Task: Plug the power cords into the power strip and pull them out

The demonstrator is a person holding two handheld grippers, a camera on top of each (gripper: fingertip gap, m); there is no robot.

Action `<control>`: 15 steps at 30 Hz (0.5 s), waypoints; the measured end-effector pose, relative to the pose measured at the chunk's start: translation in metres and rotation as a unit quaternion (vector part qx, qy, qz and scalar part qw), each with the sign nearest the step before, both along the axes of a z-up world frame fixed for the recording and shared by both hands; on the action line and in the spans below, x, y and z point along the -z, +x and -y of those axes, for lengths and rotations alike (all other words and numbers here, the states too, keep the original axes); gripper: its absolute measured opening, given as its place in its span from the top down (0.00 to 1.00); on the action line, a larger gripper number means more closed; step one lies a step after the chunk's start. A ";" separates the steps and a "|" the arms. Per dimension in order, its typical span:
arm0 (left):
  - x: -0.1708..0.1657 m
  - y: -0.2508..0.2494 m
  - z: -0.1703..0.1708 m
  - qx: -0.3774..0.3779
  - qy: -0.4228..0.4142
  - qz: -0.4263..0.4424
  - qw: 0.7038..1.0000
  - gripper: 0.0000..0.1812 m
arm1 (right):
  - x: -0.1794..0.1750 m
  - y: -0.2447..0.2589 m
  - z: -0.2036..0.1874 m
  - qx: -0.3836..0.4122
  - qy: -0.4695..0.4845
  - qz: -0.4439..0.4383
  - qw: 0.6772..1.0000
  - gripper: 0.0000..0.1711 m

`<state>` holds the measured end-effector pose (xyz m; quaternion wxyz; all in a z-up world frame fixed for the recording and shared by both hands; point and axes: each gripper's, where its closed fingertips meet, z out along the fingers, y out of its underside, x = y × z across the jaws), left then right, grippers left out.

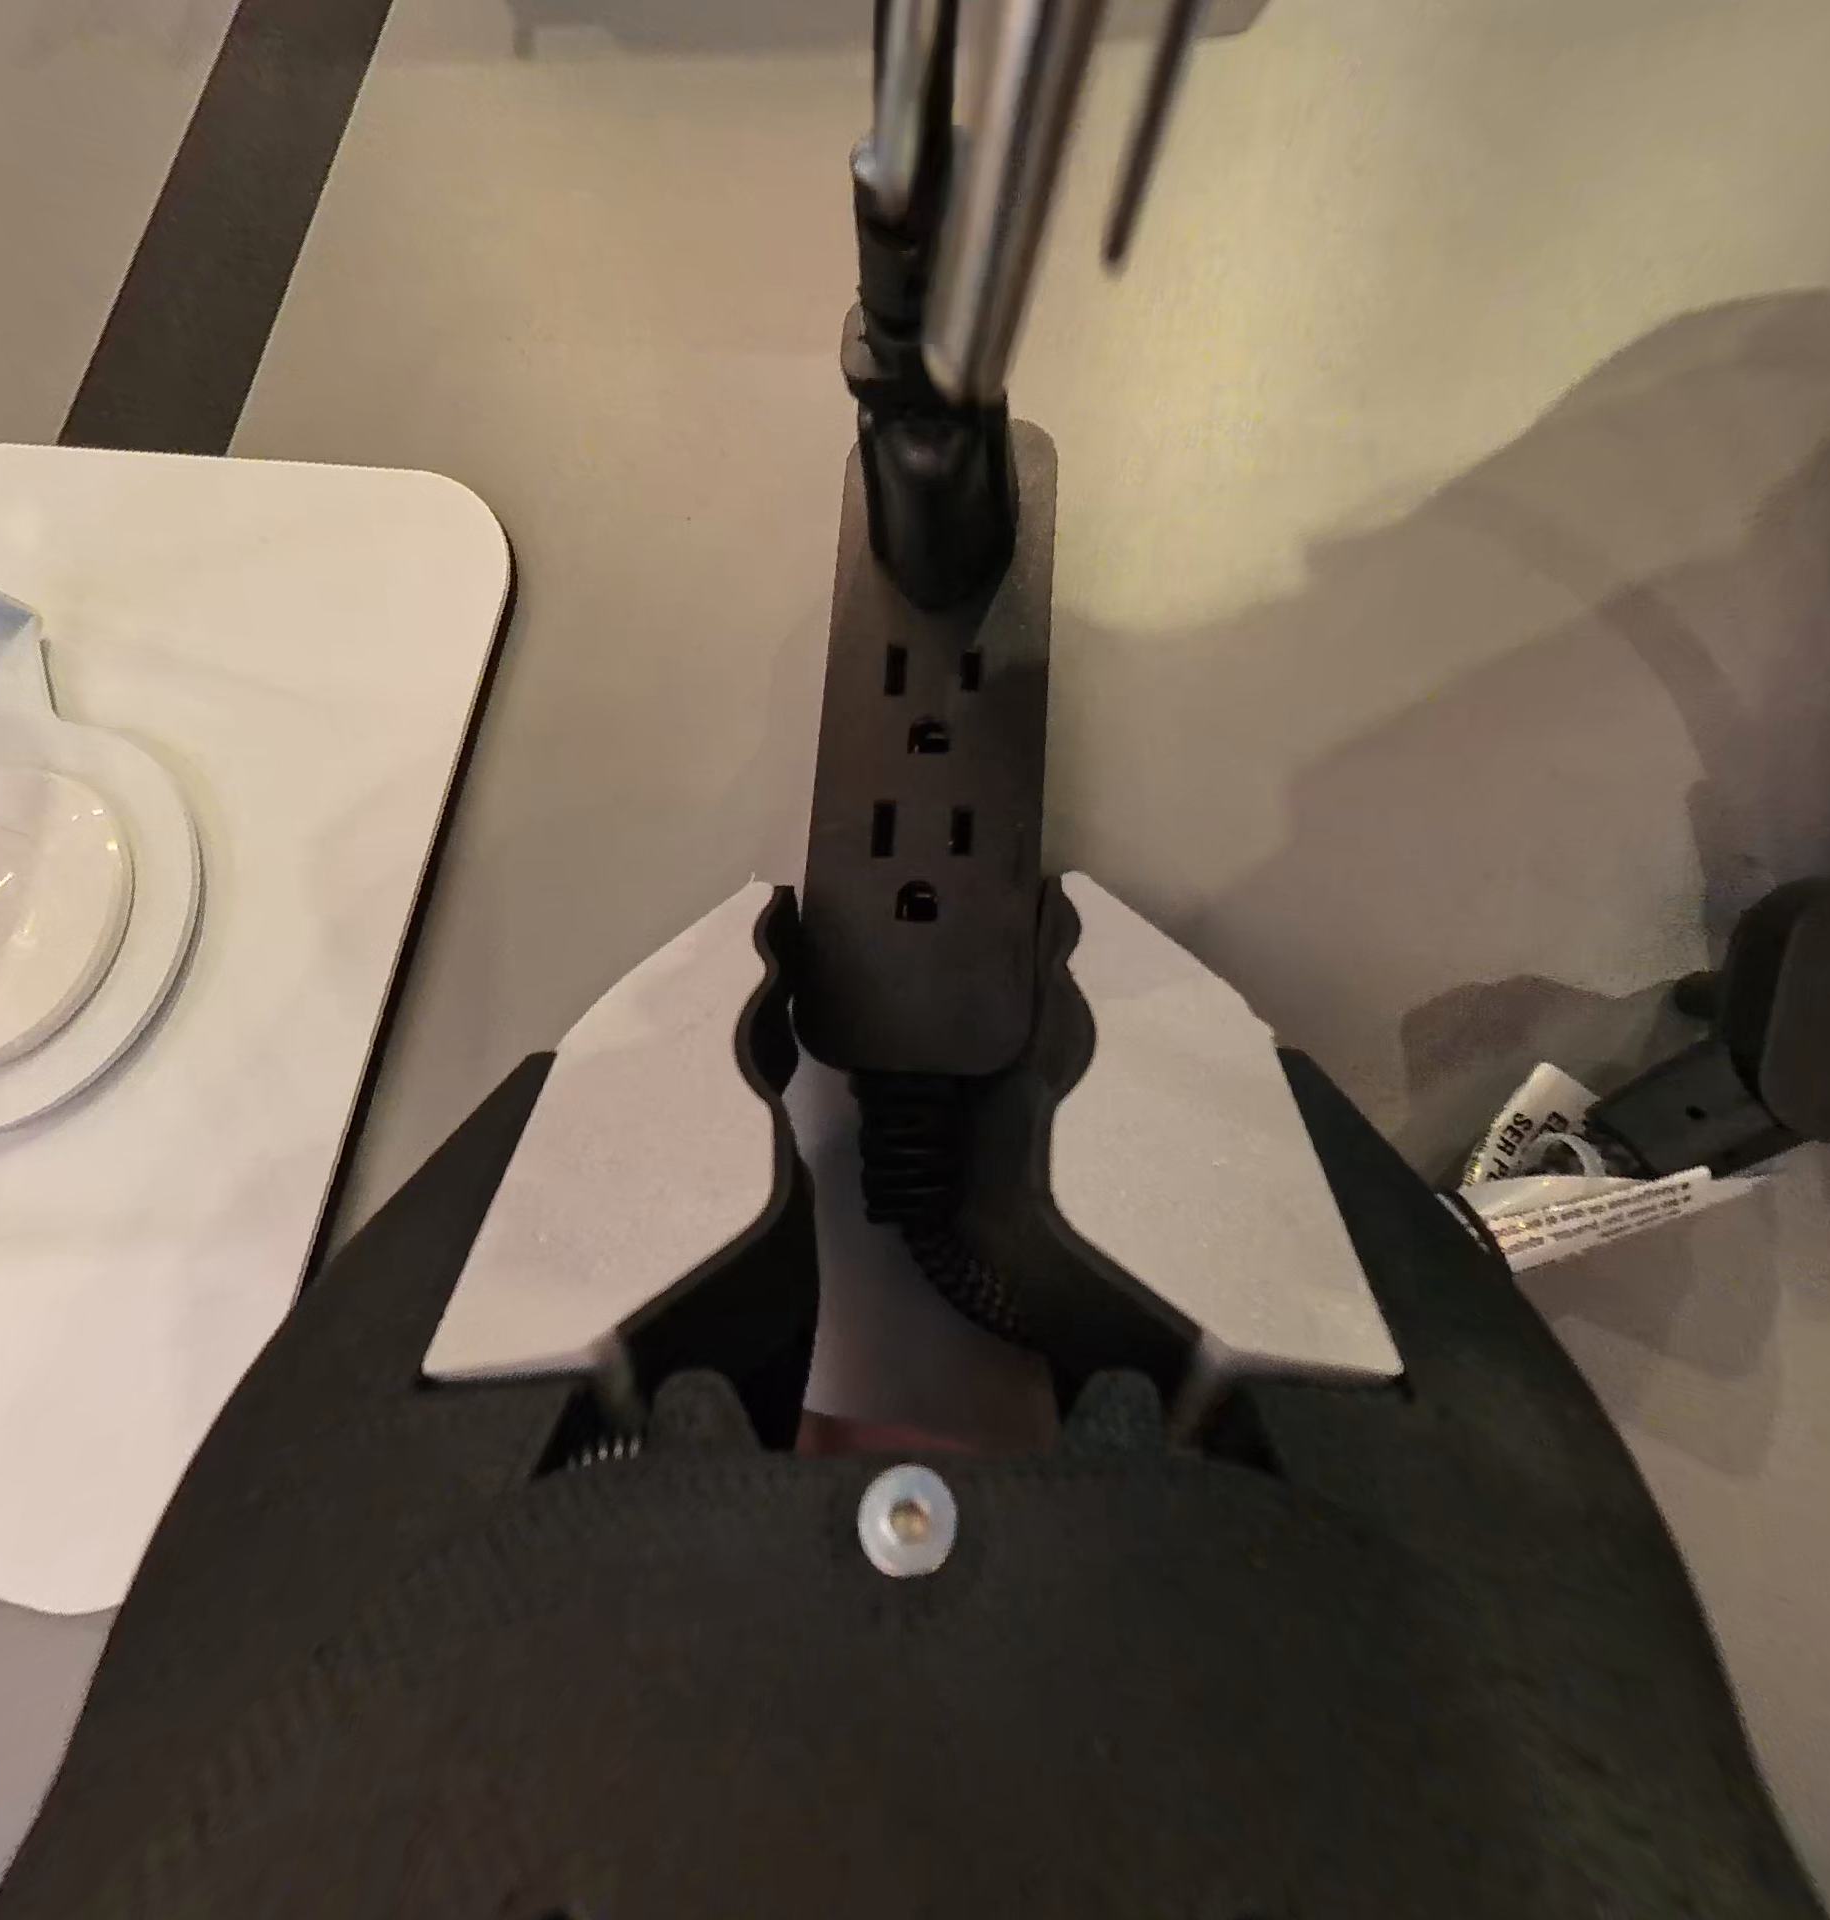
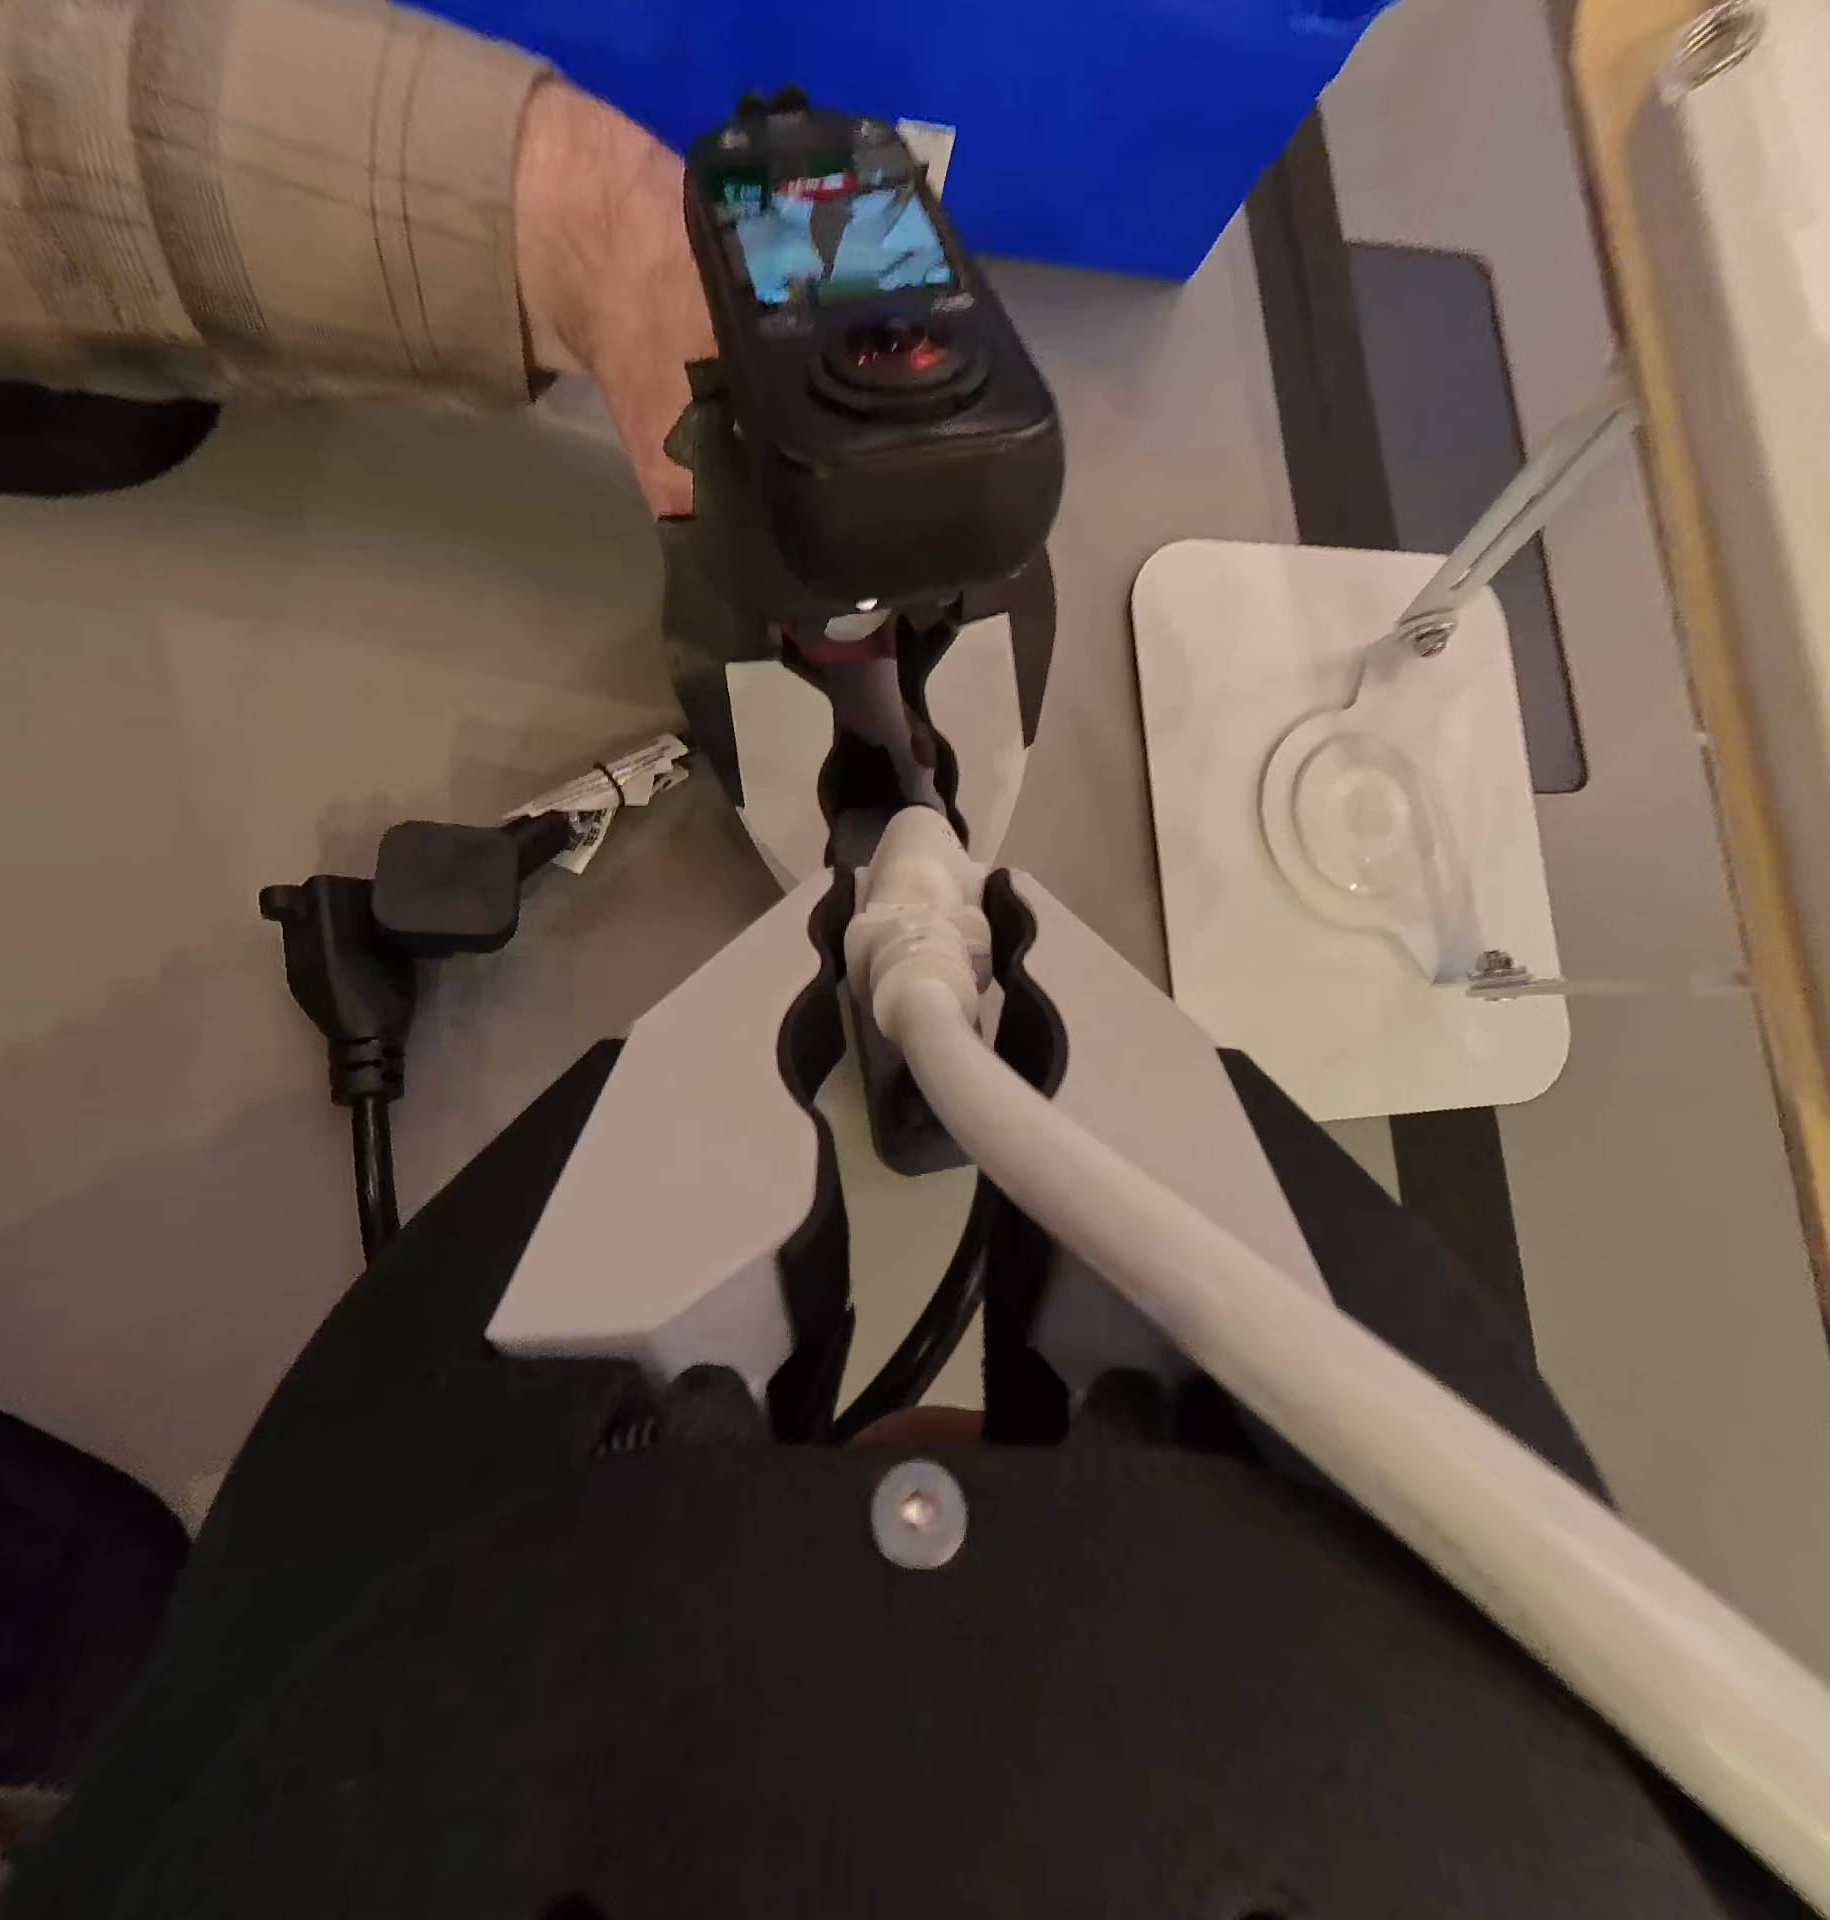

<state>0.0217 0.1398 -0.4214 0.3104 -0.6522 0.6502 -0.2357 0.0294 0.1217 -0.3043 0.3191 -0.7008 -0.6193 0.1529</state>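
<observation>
Clamping black power strip (image 1: 926,790) near cord end: left claw (image 1: 921,971); right claw (image 2: 916,925) gripping white plug (image 2: 916,914).

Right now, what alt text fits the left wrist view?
The left claw is shut on the near end of a black power strip lying on a grey table. A black plug sits in the far socket; two nearer sockets are empty. A white plate lies left.
</observation>
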 end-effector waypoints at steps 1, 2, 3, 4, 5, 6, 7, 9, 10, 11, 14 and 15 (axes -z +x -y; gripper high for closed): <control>0.000 0.000 0.000 0.000 -0.001 0.000 1.000 0.76 | 0.006 0.000 0.000 0.000 -0.005 0.016 1.000 0.86; 0.000 0.000 0.000 0.000 -0.001 0.001 1.000 0.76 | 0.011 0.001 -0.001 0.002 -0.008 0.031 0.999 0.86; 0.000 0.000 0.000 0.000 0.000 0.001 1.000 0.76 | 0.016 0.001 -0.001 0.003 -0.012 0.043 0.999 0.86; 0.000 0.000 0.000 0.001 0.000 0.001 1.000 0.76 | 0.021 0.000 -0.002 0.003 -0.017 0.053 0.998 0.86; 0.000 0.000 0.000 0.001 0.000 0.000 1.000 0.76 | 0.025 0.000 -0.002 0.002 -0.022 0.064 0.998 0.86; 0.000 0.000 0.000 0.001 0.000 0.000 1.000 0.76 | 0.029 0.001 -0.002 0.004 -0.025 0.079 0.997 0.86; 0.000 0.000 0.000 0.000 0.000 -0.001 1.000 0.76 | 0.033 0.003 -0.002 0.004 -0.028 0.097 0.995 0.86; 0.000 0.000 0.000 0.001 0.000 0.000 1.000 0.76 | 0.041 0.005 -0.001 0.004 -0.035 0.129 0.991 0.86; 0.000 0.000 0.000 0.001 0.000 0.000 1.000 0.76 | 0.043 0.006 -0.002 0.006 -0.035 0.144 0.989 0.86; 0.000 0.001 0.000 0.001 0.000 0.000 1.000 0.76 | 0.046 0.008 -0.003 0.009 -0.035 0.159 0.987 0.86; 0.000 0.001 0.000 0.002 -0.002 0.003 1.000 0.76 | 0.053 0.012 -0.007 0.011 -0.039 0.201 0.979 0.86; 0.000 0.001 0.000 0.002 -0.002 0.003 1.000 0.76 | 0.056 0.015 -0.008 0.010 -0.039 0.221 0.974 0.87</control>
